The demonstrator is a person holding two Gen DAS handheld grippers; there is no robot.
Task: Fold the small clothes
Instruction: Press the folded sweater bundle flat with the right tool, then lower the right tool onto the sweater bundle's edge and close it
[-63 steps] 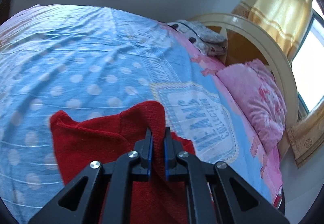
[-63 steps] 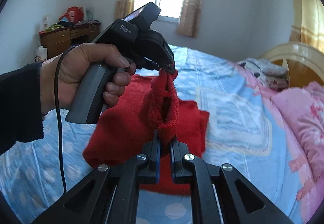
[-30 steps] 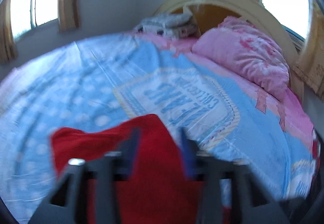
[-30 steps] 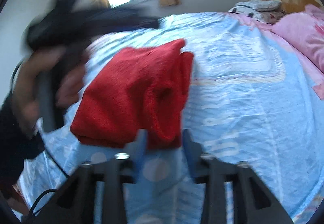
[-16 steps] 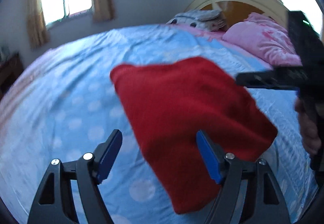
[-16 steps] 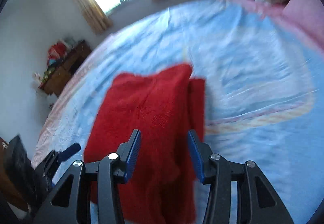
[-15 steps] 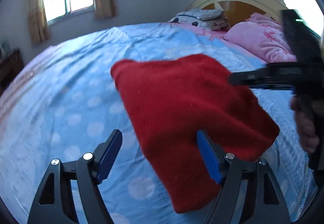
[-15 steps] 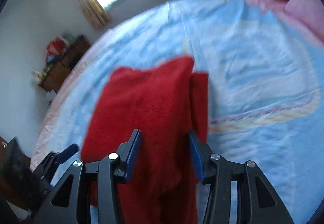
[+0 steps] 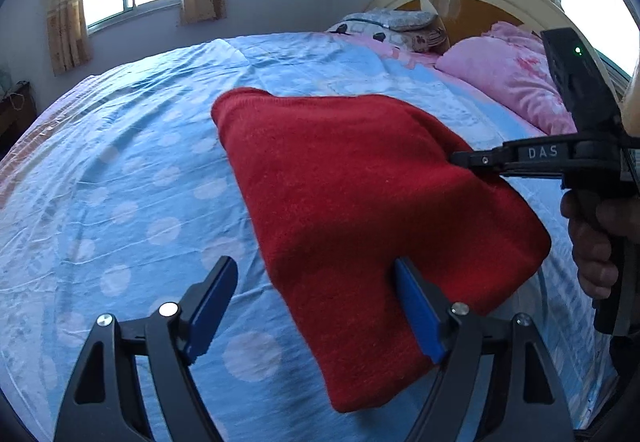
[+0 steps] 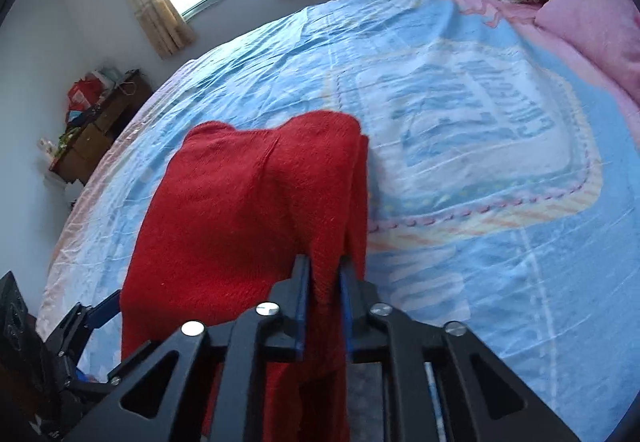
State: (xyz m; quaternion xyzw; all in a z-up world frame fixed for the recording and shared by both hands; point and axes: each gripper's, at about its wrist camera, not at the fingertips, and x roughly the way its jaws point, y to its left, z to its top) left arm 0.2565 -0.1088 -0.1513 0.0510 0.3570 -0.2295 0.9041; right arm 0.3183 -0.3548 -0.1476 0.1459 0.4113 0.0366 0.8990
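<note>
The left gripper [image 9: 316, 306] hangs spread wide, jaws just opened further, over the near corner of the folded red knit sweater [image 9: 360, 198]; one blue pad touches or overlaps the knit, the other stands over the dotted blue bedsheet [image 9: 120, 178], so nothing is pinched. The right gripper [image 10: 324, 294], whose jaws have just been closing, is nipped on the sweater's right-hand folded edge, and is the hand in place for the next fold. The sweater lies flat on the bed, a thick, fuzzy, layered wedge, its long axis running away toward the pink pillow [image 9: 512, 82].
</note>
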